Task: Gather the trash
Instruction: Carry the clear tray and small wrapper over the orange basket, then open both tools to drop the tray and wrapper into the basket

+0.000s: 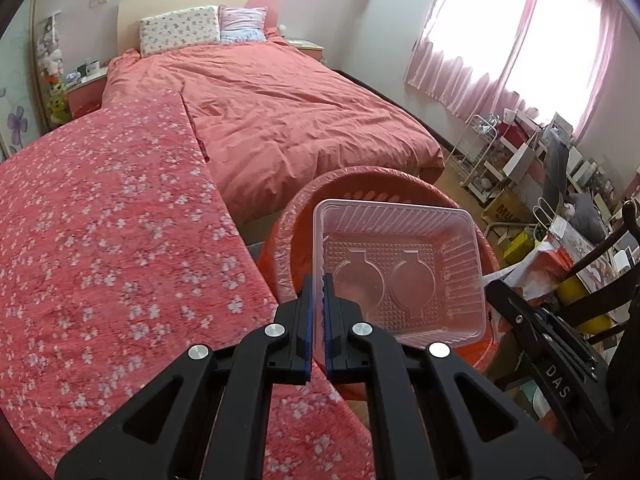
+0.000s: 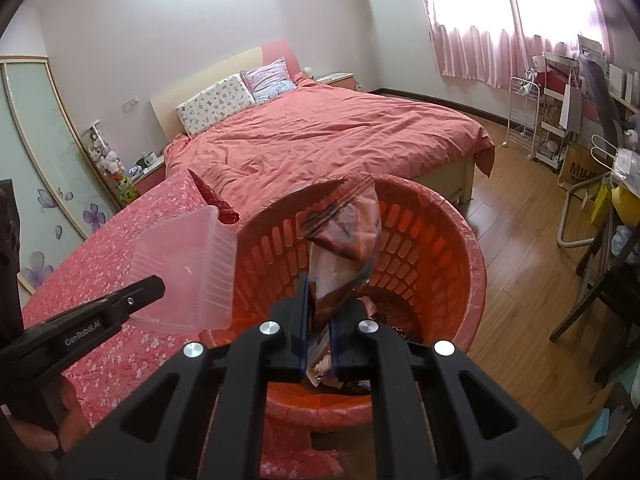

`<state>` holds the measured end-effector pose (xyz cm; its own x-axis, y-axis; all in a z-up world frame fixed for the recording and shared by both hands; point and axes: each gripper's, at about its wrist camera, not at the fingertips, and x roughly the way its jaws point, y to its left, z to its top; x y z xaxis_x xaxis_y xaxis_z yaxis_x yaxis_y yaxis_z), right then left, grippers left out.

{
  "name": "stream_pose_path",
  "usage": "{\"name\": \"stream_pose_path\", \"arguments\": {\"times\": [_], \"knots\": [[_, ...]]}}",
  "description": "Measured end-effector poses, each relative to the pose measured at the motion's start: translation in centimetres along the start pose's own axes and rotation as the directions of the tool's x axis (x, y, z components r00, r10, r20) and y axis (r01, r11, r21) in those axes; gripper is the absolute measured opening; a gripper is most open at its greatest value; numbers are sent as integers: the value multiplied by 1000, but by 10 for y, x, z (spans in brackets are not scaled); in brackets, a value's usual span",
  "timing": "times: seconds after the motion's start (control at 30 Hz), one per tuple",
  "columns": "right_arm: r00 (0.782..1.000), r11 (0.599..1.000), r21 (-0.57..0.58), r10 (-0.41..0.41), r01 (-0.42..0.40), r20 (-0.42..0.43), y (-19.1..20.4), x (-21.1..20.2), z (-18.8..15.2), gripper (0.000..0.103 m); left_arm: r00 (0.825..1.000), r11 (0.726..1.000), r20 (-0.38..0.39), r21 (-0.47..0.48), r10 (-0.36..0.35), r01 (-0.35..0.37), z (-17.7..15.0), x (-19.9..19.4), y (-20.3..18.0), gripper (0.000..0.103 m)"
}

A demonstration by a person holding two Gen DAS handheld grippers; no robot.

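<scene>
My left gripper (image 1: 317, 312) is pinched tight on the near wall of a clear plastic tray (image 1: 400, 268), and the tray hangs open side toward me just ahead of the fingertips, over the near rim of the orange basket (image 1: 288, 224). My right gripper (image 2: 320, 320) has its blue pads nearly together on a crumpled brown wrapper (image 2: 344, 236), which stands up between them and leans forward above the basket's hollow. More scraps lie dark at the bottom of the basket, just beyond the right fingertips; I cannot make out what they are.

Seen from the right gripper, the tray sits to its left, close beside the wrapper but apart from it, with the basket's slotted wall behind both. To the left of both grippers runs a table under a red flowered cloth (image 1: 100, 240), its edge touching or nearly touching the basket's side. Beyond the basket lies the bed (image 1: 288, 112) with its red cover. To the right the wooden floor (image 2: 520, 300) is open near the basket, then crowded farther off by a dark chair (image 2: 600, 300) and cluttered shelves (image 2: 560, 120) under the pink curtains (image 2: 480, 52).
</scene>
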<state>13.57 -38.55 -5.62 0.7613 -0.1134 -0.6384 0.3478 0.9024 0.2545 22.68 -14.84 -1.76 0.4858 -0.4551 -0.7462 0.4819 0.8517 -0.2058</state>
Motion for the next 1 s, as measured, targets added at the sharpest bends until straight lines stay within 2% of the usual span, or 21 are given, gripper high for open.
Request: {"name": "stream_pose_path", "arguments": {"times": [0.4,0.5,0.53,0.57,0.6,0.63,0.9,1.0], "knots": [[1000,999,-15,-28,28,-13,-6,15,-1,31,996,999,-79,3,-37,37,-3,24,-4,5],[999,999,-11,-35,35,-8,-9,14,-2,42,996,999,-85,-2,-39,39,-1,24,-2,6],[999,999,-10,-32,32,-6,-9,13,-2,48,995,999,-86,-3,-44,44,0,24,0,10],[1000,1000,-9,-30,30,-3,-10,12,-2,51,995,999,-85,-2,-50,50,0,23,-1,18],[1000,999,-7,-31,31,1,-10,11,-2,52,996,999,-81,-1,-46,46,1,23,-2,24],[1000,999,-6,-31,31,3,-10,11,-2,52,996,999,-75,-2,-44,44,1,22,-1,34],[999,999,-6,-43,43,21,-10,-2,-2,54,998,999,-55,-10,-31,31,2,13,2,35],[998,999,-9,-48,48,34,-8,-11,-2,56,999,1000,-40,-17,-19,19,2,2,8,39]]}}
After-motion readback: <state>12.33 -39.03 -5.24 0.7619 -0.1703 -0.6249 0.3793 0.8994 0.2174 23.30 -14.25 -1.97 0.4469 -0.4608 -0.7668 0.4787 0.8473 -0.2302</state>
